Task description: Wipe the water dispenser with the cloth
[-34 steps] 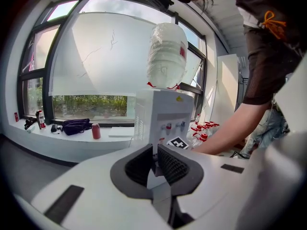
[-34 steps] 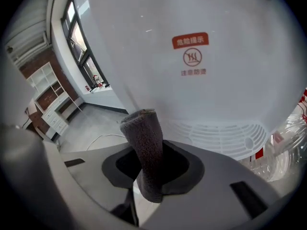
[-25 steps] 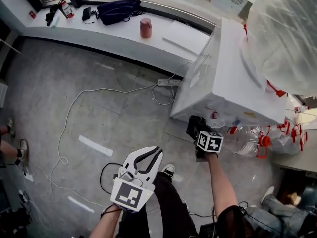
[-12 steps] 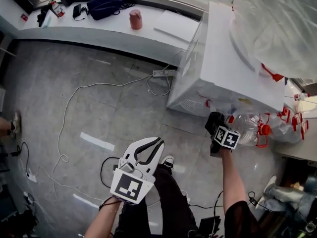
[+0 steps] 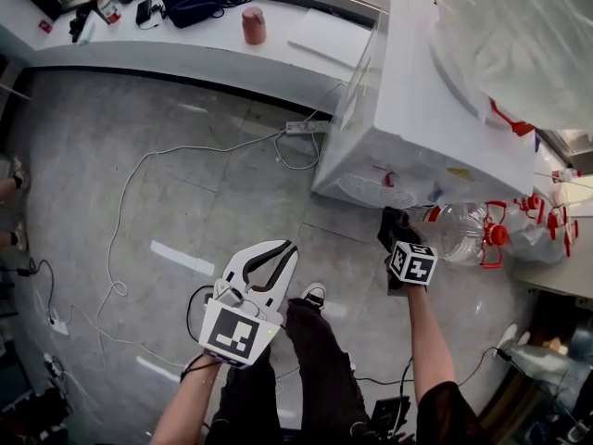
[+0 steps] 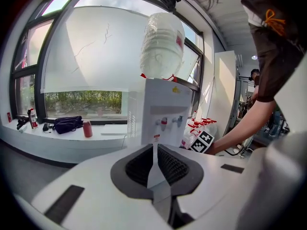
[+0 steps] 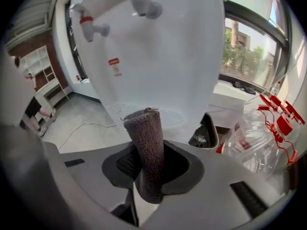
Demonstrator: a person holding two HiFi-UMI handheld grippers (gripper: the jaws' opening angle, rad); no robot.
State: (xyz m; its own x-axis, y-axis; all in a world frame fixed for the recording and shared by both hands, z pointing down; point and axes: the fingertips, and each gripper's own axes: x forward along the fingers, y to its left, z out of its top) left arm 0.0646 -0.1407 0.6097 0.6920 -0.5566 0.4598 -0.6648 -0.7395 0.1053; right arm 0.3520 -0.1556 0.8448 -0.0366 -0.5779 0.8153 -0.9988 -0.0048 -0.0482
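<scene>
Grey floor [image 5: 185, 184] beneath a white boxy water dispenser [image 5: 435, 119]. Right gripper [image 7: 149, 163] pinches a rolled brownish-grey cloth [image 7: 145, 133]; left gripper [image 6: 154, 164] closed, empty. Best press flat, stroke evenly.

Head view: steep down. 2 gripper views face water dispenser [image 6: 163, 104]; right nearer.

Rough, nubbly grey cloth [image 7: 148, 152]. Smooth white water dispenser [image 7: 163, 56] casing with a faint sheen. Matt white plastic on the left gripper [image 6: 154, 147], with dark ribbed pads [image 6: 175, 166]. Clear, glossy plastic bottle [image 7: 249, 145].
</scene>
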